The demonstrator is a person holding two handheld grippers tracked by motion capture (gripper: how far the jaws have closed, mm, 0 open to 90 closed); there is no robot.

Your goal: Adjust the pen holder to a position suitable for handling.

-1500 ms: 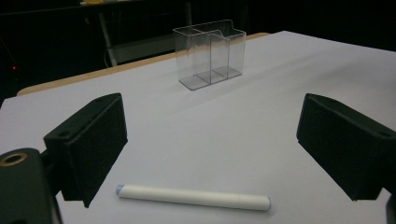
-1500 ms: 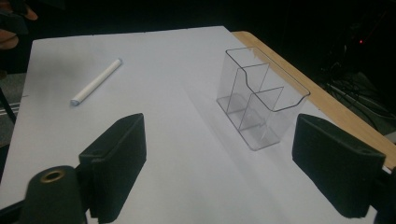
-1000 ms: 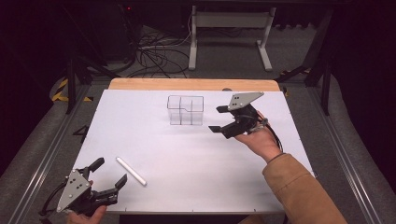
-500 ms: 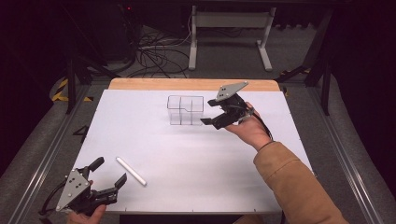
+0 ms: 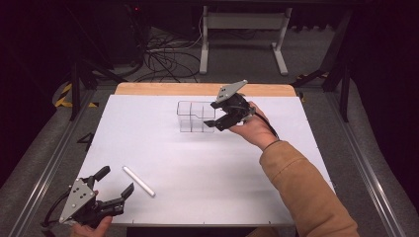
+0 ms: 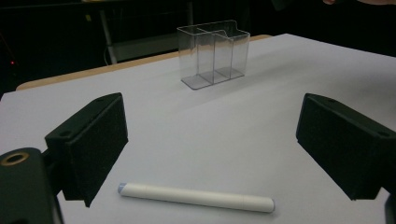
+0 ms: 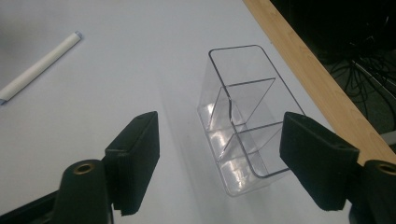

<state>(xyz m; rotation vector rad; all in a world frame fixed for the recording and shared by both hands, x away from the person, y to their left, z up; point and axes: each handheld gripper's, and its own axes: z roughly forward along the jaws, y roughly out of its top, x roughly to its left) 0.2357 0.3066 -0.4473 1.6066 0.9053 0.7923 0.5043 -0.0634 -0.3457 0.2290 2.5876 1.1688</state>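
White tabletop (image 5: pixel 207 173) with a wooden far edge, high view: clear plastic organizer (image 5: pixel 193 117) standing near the far edge, right gripper (image 5: pixel 216 116) beside its right end, jaws apart and just closing a little; left gripper (image 5: pixel 117 190) at the near left corner, jaws spread and empty, near a white marker (image 5: pixel 138 180). Left gripper view: marker (image 6: pixel 196 197) lying between the wide jaws, untouched; organizer (image 6: pixel 213 53) upright beyond, walls see-through. Right gripper view: organizer (image 7: pixel 243 121) with inner dividers, partly between the open jaws, pads not pressing it.

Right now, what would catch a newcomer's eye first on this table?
The clear plastic organizer standing near the table's far edge, with the right gripper at its right end, jaws open, closing in. Then the white marker lying near the front left, just ahead of the open left gripper.
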